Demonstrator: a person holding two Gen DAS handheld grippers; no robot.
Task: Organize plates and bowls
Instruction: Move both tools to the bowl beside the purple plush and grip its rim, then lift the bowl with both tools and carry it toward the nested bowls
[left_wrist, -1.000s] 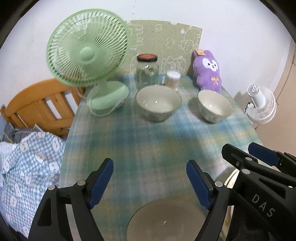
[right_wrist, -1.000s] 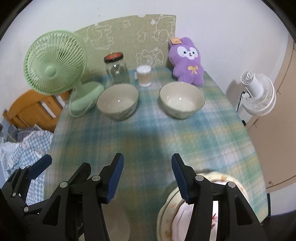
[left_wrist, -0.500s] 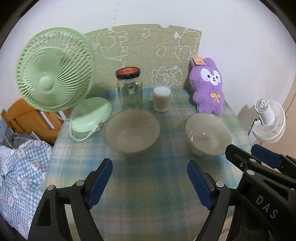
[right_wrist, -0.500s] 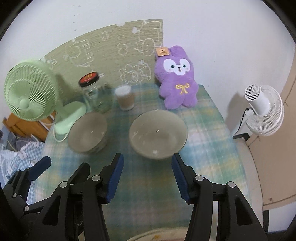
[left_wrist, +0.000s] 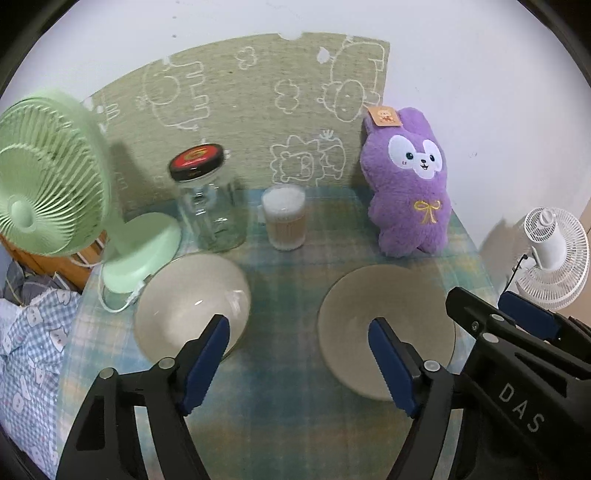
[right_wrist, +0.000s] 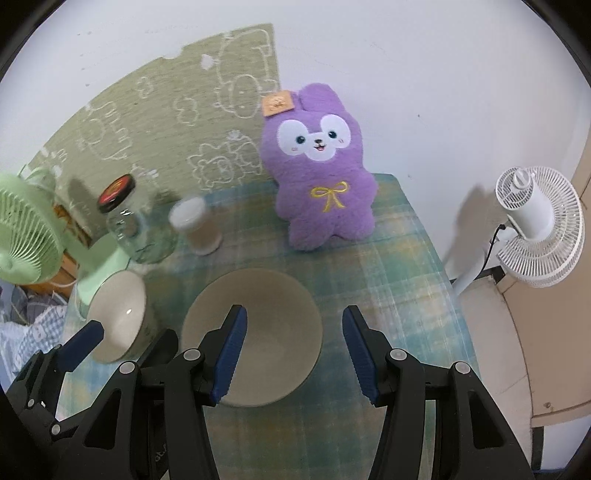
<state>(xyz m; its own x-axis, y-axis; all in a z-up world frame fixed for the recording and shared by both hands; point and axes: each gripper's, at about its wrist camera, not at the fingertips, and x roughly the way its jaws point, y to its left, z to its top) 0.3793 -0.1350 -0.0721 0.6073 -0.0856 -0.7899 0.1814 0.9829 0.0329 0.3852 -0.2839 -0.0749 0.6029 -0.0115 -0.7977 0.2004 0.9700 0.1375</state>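
Two pale ceramic bowls stand side by side on the plaid tablecloth. The left bowl (left_wrist: 192, 306) (right_wrist: 118, 317) is by the green fan's base. The right bowl (left_wrist: 384, 325) (right_wrist: 255, 332) is in front of the purple plush. My left gripper (left_wrist: 295, 365) is open and empty, hovering over the gap between the two bowls. My right gripper (right_wrist: 295, 354) is open and empty, its left finger over the right bowl's middle. No plate shows in either view.
A green desk fan (left_wrist: 48, 184), a glass jar with a red lid (left_wrist: 207, 199), a cotton-swab cup (left_wrist: 284, 218) and a purple plush rabbit (left_wrist: 410, 184) line the back of the table. A white fan (right_wrist: 535, 229) stands off the right edge.
Both grippers have moved forward across the table toward the bowls. The plates near the front edge have dropped out of view. Both jaws stay open.
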